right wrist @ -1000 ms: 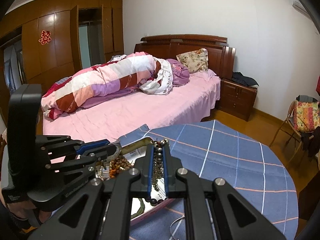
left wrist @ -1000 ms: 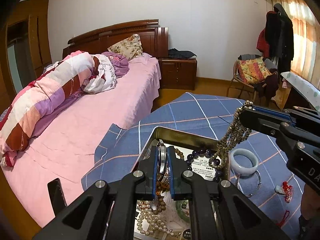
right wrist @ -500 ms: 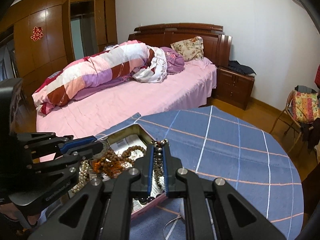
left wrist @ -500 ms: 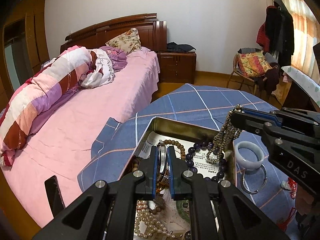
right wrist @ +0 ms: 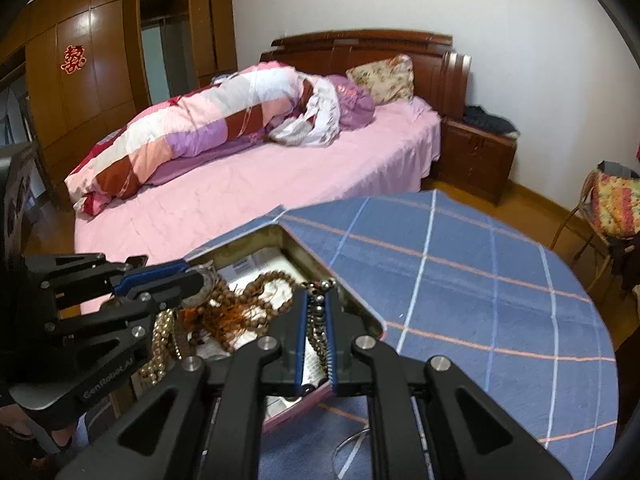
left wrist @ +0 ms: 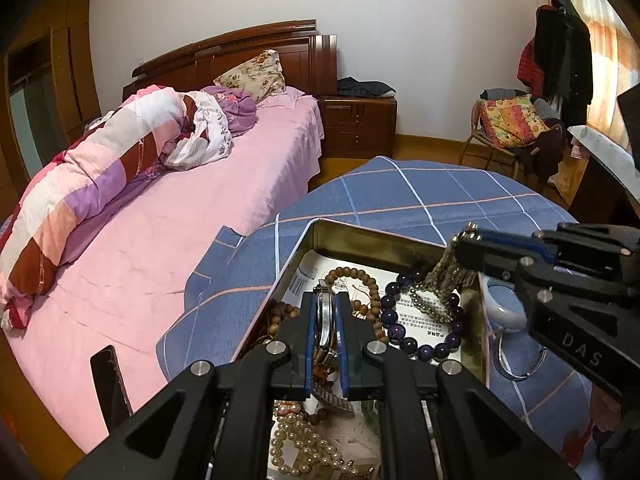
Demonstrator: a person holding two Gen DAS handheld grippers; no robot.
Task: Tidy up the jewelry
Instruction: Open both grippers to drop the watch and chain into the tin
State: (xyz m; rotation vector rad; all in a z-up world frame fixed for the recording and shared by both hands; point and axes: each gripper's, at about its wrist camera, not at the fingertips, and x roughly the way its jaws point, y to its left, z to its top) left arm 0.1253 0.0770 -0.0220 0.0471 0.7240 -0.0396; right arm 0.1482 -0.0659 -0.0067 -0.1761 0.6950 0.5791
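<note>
An open metal tin sits on the blue checked table and holds wooden beads, purple beads and pearls. My left gripper is shut on a silver metal watch just over the tin's left side. My right gripper is shut on a grey bead strand. That strand hangs into the tin's right side in the left wrist view. The tin also shows in the right wrist view with brown beads.
A pale jade bangle and a thin silver bangle lie on the tablecloth right of the tin. A red charm lies at the table's near right. A pink bed stands close behind the table, a chair at far right.
Both grippers have come lower toward the tin. The right gripper's bead strand, earlier hanging above the rim, now reaches down inside the tin. Both stay shut.
</note>
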